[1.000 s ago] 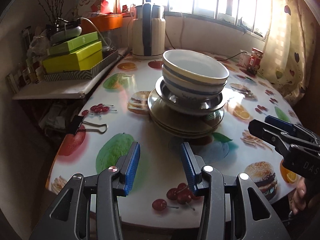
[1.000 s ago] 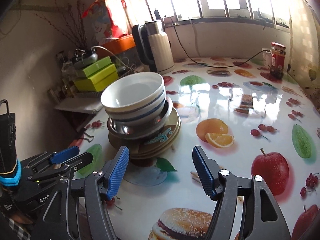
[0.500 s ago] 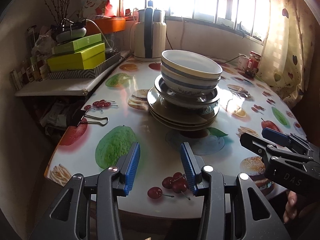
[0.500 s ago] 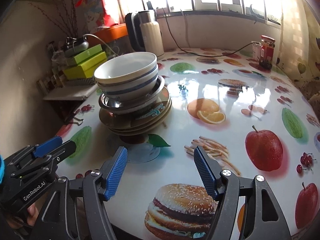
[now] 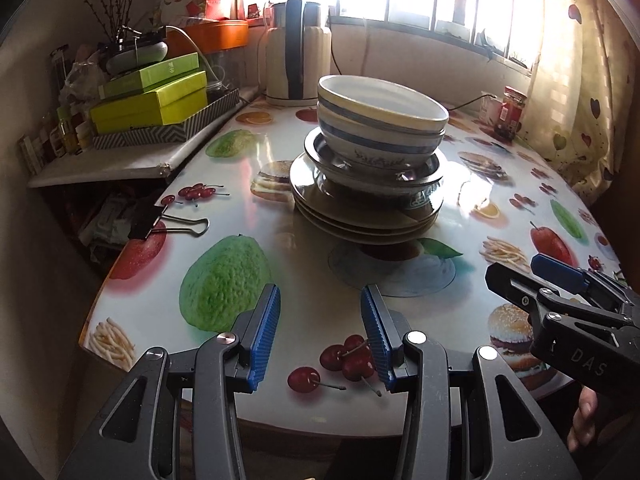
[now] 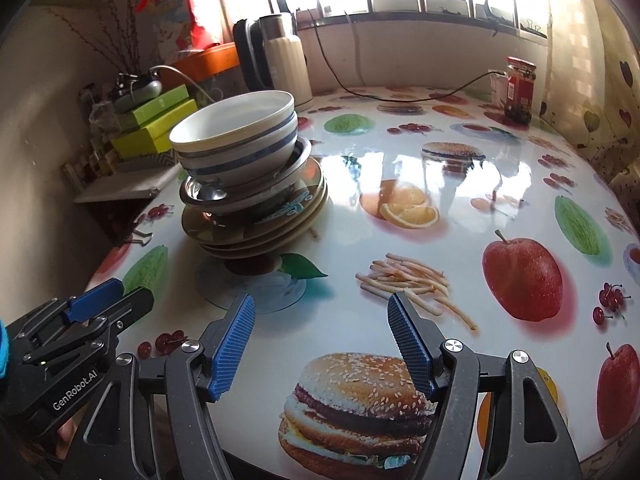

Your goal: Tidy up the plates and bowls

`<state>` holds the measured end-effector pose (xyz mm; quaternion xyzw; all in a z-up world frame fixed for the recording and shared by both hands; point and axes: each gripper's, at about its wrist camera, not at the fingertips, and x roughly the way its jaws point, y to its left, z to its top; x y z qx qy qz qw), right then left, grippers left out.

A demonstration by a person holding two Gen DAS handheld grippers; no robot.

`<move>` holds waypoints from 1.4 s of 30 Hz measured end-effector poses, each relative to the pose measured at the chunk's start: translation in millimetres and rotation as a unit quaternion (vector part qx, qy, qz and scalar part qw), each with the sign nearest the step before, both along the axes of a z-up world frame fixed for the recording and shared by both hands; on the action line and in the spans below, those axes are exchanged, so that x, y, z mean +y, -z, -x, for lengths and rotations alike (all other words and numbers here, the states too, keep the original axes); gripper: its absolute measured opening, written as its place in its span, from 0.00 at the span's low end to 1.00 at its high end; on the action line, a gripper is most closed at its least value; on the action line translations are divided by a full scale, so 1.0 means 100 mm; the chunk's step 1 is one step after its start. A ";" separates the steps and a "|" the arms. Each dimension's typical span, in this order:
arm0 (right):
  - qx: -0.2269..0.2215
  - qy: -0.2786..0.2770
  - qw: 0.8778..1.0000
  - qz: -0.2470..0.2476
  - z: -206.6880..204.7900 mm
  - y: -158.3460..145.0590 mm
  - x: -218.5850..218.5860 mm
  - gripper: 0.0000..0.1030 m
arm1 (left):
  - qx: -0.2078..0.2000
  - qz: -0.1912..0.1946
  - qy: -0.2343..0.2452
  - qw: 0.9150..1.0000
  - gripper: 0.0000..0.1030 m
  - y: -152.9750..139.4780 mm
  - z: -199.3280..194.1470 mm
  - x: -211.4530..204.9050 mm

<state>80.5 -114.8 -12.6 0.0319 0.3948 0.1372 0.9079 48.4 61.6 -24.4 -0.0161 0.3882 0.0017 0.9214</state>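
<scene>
One stack stands on the fruit-print table (image 5: pixel 304 280): two nested white bowls with blue bands (image 5: pixel 380 120) (image 6: pixel 240 140), in a steel bowl (image 5: pixel 372 168) (image 6: pixel 240 196), on several brown plates (image 5: pixel 360 216) (image 6: pixel 260 232). My left gripper (image 5: pixel 320 336) is open and empty, near the table's front edge, short of the stack. My right gripper (image 6: pixel 322 344) is open and empty, over the front edge to the right of the stack. Each gripper shows in the other's view, the right one (image 5: pixel 560 284) and the left one (image 6: pixel 108 300).
A cream electric kettle (image 5: pixel 298 60) (image 6: pixel 280 60) stands behind the stack with its cord along the wall. A red-lidded jar (image 6: pixel 520 88) stands at the far right. Green boxes (image 5: pixel 156 100) sit on a side shelf at the left. A black binder clip (image 5: pixel 160 220) lies on the left edge.
Both grippers have drawn back from the stack toward the table's front edge. They stay open and empty. The stack has not moved.
</scene>
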 end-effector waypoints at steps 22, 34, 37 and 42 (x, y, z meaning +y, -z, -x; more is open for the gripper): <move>0.013 0.008 1.000 0.003 -0.04 0.10 -0.01 0.68 | 0.017 -0.003 0.001 1.000 0.42 0.08 -0.05 -0.02; 0.014 0.010 1.000 0.004 -0.03 0.11 -0.02 0.68 | 0.020 -0.005 0.001 1.000 0.42 0.09 -0.06 -0.02; 0.015 0.010 1.000 0.003 -0.02 0.11 -0.02 0.68 | 0.019 -0.004 0.001 1.000 0.42 0.09 -0.06 -0.03; 0.015 0.010 1.000 0.003 -0.02 0.12 -0.02 0.68 | 0.021 -0.005 0.001 1.000 0.42 0.09 -0.06 -0.02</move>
